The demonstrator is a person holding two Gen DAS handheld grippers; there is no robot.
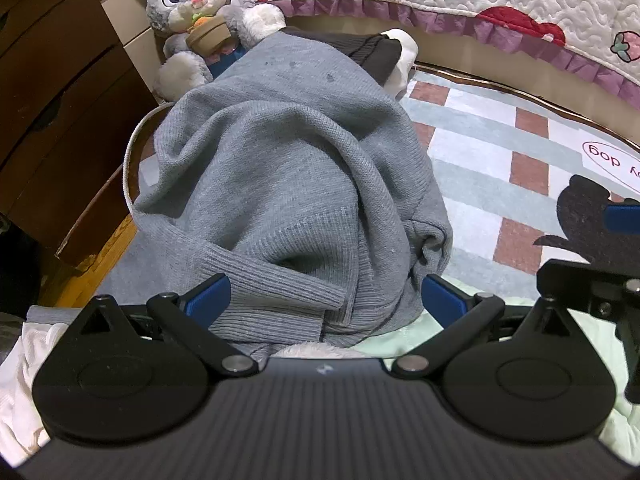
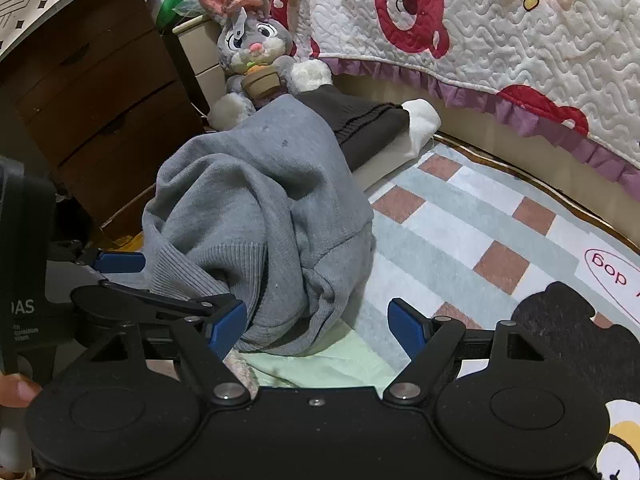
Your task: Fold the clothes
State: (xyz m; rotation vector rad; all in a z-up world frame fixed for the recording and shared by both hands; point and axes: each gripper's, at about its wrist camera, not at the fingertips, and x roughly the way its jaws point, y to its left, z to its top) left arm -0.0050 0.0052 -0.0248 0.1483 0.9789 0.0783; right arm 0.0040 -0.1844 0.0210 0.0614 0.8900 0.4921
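Grey sweater (image 1: 288, 200) heaped on checked rug (image 1: 500, 152), left claw (image 1: 326, 300) and right claw (image 2: 316, 326) both agape, empty, red bear quilt (image 2: 460, 24) only in right view.

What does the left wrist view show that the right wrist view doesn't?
Left wrist only: crumpled white cloth at its lower left edge.

Right wrist only: the quilt's red bear face, and a fingertip at the left edge.

Both: the bunched grey knit sweater, grey plush rabbit, checked rug, and both grippers open, left and right.
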